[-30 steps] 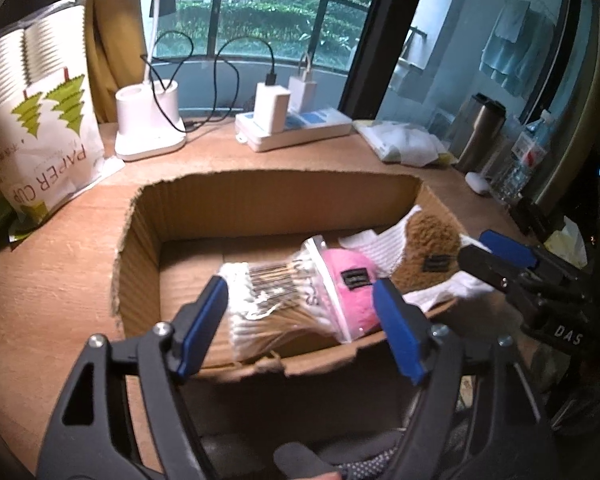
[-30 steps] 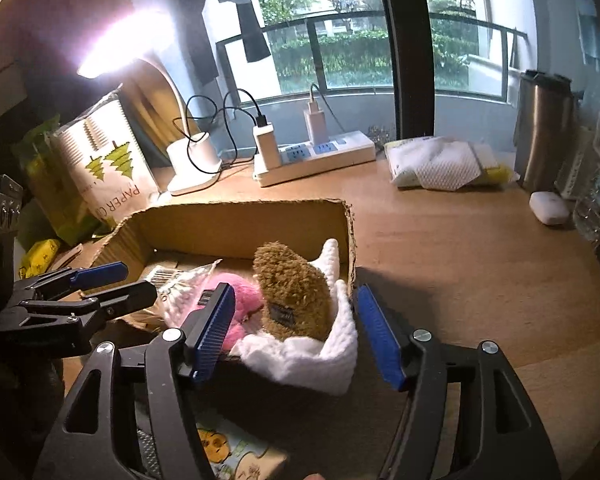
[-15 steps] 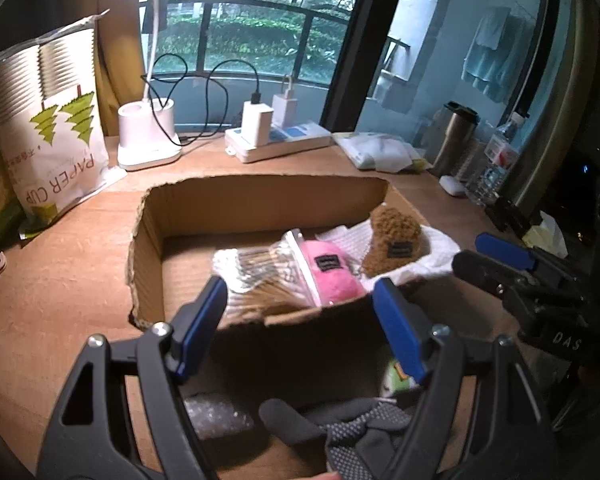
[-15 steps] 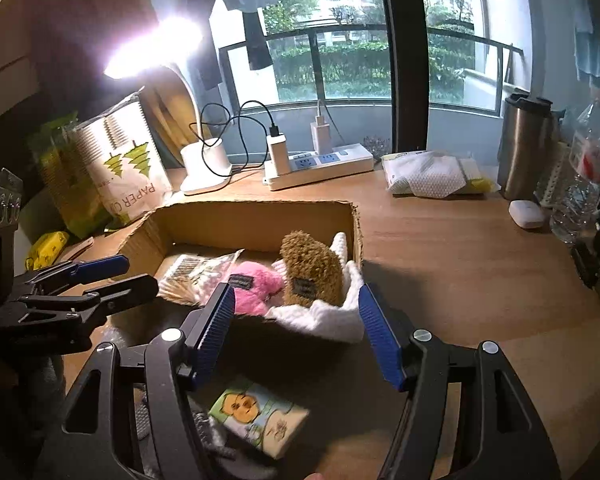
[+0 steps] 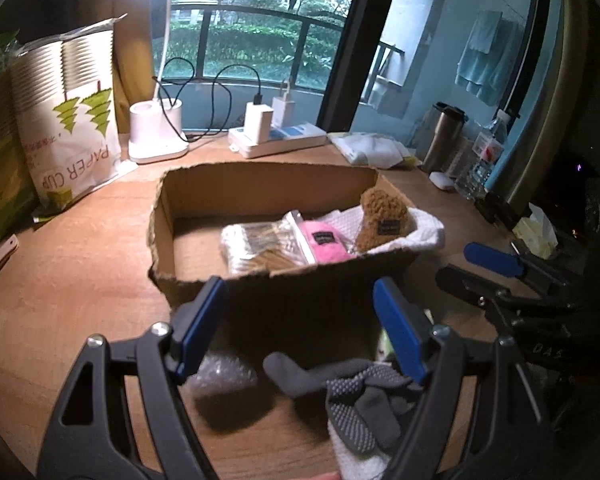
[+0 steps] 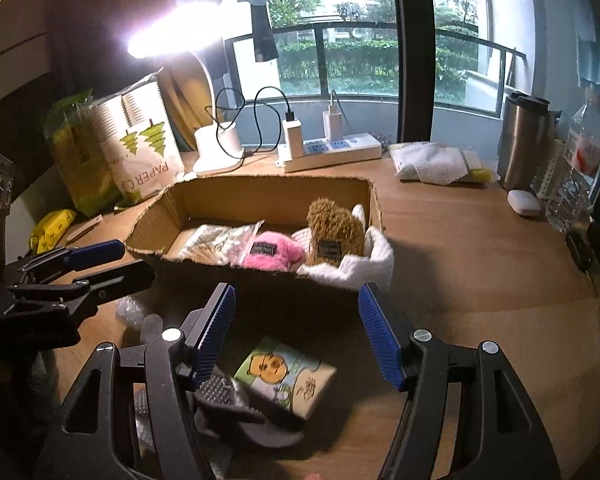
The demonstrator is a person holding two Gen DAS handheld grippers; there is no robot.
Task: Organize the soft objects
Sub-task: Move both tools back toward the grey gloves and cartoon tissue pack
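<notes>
Looking along the left gripper (image 5: pixel 296 326), its two blue fingers stood wide apart and held nothing. Just past them sat the cardboard box (image 5: pixel 260 184) on the wooden table (image 5: pixel 72 248). Inside the box lay a clear bag of cotton swabs (image 5: pixel 256 246), then a pink plush (image 5: pixel 326 240) touching it, then a brown plush (image 5: pixel 384 218) leaning on a white towel (image 5: pixel 424 230) that hung over the box's right wall. On the table in front of the box, under the fingers, lay a grey dotted glove (image 5: pixel 360 400) and a small crinkly plastic bag (image 5: pixel 220 374). The right gripper (image 5: pixel 496 272) showed at the right side, near the box.

From the right wrist view, the right gripper (image 6: pixel 298 334) also had its blue fingers spread apart, with nothing between them. The box (image 6: pixel 260 196) was just ahead, with the swab bag (image 6: pixel 220 240), pink plush (image 6: pixel 272 252), brown plush (image 6: pixel 334 230) and towel (image 6: pixel 364 264) side by side inside. A little picture pack with a yellow bear (image 6: pixel 286 376) lay on the table in front of the box, beside the grey glove (image 6: pixel 228 404). The left gripper (image 6: pixel 84 268) was at the left, open too. A lamp (image 6: pixel 176 32) shone behind, next to a bag of paper cups (image 6: pixel 144 148).
</notes>
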